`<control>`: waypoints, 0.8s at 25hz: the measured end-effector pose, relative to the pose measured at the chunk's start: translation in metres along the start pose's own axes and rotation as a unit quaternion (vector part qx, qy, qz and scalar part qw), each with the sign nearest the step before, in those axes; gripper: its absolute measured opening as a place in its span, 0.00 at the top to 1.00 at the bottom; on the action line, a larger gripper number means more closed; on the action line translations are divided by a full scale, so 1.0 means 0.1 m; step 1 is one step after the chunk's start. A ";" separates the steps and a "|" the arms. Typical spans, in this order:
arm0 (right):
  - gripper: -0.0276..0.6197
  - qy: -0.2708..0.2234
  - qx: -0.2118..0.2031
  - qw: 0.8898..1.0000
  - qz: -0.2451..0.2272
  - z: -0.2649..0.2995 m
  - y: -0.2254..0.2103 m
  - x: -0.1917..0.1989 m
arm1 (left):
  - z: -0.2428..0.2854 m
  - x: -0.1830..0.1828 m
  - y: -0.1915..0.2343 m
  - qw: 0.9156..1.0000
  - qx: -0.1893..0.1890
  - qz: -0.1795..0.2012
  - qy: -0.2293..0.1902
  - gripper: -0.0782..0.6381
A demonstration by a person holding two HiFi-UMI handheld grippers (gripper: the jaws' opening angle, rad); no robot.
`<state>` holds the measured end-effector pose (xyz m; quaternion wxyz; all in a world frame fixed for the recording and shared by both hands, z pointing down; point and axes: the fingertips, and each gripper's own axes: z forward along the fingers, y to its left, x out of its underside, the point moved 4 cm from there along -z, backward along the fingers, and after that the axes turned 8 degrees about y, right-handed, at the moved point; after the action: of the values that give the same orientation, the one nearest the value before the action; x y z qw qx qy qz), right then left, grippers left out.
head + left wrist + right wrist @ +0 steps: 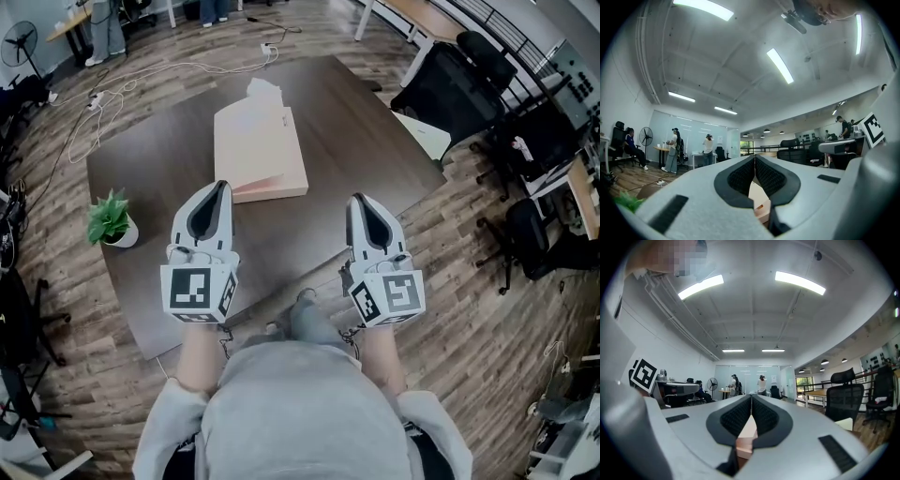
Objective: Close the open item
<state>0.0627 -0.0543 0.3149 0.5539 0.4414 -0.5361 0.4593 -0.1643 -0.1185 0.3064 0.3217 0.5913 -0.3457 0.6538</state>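
Two grippers hang closed and empty over the table's (pixel 361 141) near edge in the head view: left gripper (pixel 221 187), right gripper (pixel 357 200). Pink item (pixel 258 150) lies mid-table, flat, its cover gaping slightly at the near side. We judge the approach not yet begun; next, reach forward and press the cover down.

Left gripper view: jaws together, nothing between.

Right gripper view: same.

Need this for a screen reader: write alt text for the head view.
A person holds the left gripper and right gripper, fingers shut, above a dark table. A pink box lies just ahead, a potted plant at the left.
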 end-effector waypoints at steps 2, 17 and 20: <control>0.94 0.003 0.004 1.000 0.002 0.05 -0.06 0.01 | 0.09 0.01 0.00 1.000 0.004 0.000 0.004 0.88; 0.94 0.010 -0.023 1.000 0.001 0.86 -0.56 0.00 | 0.91 0.05 0.09 1.000 -0.010 -0.001 0.024 0.88; 0.94 0.011 -0.041 0.999 -0.002 1.05 -0.62 -0.02 | 1.02 0.09 0.13 0.999 -0.024 0.000 0.029 0.88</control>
<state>0.1042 -0.1692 0.3169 0.5783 0.4144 -0.5471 0.4410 -0.1193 -0.2106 0.3206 0.3458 0.5644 -0.3519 0.6619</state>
